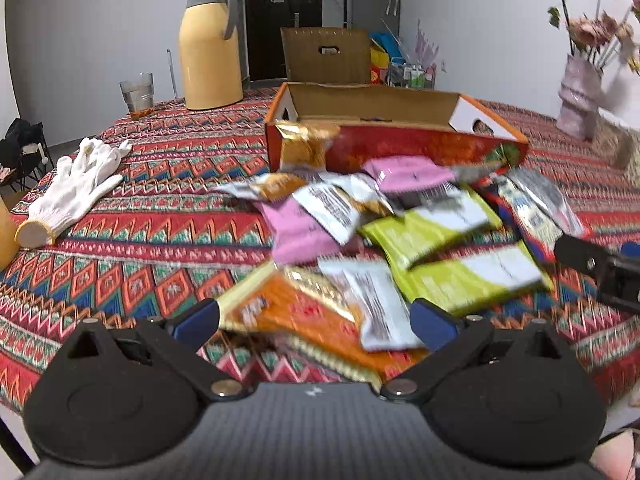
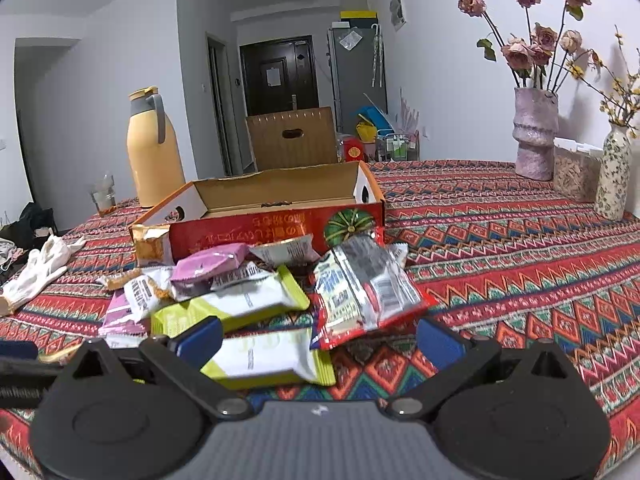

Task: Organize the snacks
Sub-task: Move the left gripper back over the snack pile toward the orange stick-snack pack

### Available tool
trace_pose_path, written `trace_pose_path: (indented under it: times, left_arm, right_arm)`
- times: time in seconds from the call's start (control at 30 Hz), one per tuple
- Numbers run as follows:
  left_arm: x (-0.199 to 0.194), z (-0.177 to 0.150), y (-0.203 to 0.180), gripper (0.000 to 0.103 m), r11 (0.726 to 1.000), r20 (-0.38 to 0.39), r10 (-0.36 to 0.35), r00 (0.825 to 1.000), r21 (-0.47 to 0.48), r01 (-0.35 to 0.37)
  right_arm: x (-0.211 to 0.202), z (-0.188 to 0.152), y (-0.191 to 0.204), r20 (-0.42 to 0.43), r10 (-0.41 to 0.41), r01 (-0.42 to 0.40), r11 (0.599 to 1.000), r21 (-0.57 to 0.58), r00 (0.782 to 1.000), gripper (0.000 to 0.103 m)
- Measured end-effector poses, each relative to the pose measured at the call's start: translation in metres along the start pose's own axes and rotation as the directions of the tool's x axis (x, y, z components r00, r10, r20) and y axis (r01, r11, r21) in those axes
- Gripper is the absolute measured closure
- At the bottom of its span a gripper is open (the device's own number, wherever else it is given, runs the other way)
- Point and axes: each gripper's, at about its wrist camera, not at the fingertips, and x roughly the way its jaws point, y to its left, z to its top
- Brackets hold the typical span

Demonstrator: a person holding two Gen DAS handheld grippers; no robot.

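The left hand-held gripper and the right hand-held gripper both gape wide, holding nothing, above the snacks heaped before the empty box. Overlapping slick wrappers could slip or lift together. The patterned counter sits in a white-walled room.
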Motion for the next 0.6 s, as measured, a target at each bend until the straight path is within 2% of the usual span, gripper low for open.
trace_pose_path:
  times: [0.33, 0.6]
  left_arm:
    - [0.000, -0.023, -0.017, 0.000, 0.999, -0.029, 0.039, 0.999, 0.036, -0.038]
    - [-0.001, -0.028, 0.011, 0.000, 0.998, -0.028, 0.052, 0.998, -0.018, -0.052]
  right_arm:
    - [-0.015, -0.020, -0.002, -0.016, 0.007, -0.007, 1.000, 0.004, 1.000, 0.000]
    - [-0.020, -0.026, -0.002, -0.024, 0.013, -0.013, 1.000, -0.003, 1.000, 0.000]
